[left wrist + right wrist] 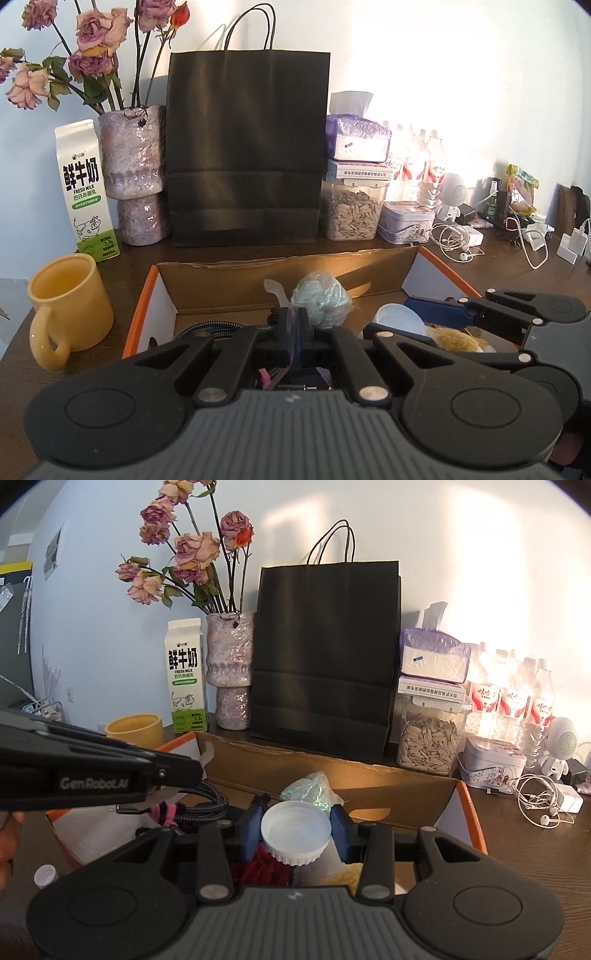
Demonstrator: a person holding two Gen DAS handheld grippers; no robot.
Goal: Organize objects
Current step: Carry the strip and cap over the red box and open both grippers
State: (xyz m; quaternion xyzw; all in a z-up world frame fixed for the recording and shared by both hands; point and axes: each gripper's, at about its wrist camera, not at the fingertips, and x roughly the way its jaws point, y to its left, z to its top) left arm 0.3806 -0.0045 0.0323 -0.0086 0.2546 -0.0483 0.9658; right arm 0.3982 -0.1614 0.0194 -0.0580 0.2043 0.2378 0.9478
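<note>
While its blue pads pinch a thin translucent plastic strip [281, 295], the left gripper [294, 325] is fully closed above an orange-edged cardboard box [142, 295] on the bench [517, 269]. At its three o'clock, the right gripper [295, 829], partly open, clamps a white ribbed lid [295, 830] over that box.

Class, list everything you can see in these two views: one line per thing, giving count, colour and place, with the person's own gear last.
paper bag: one, black, back centre
milk carton: one, white-green, back left
vase of dried roses: one, purple
mug: one, yellow, left of box
cardboard box: one, orange-edged, front
seed jar: one, clear, right of bag
tin: one, pale
earphones: white, right
lid: one, white, in right gripper
left gripper: shut on translucent strip
</note>
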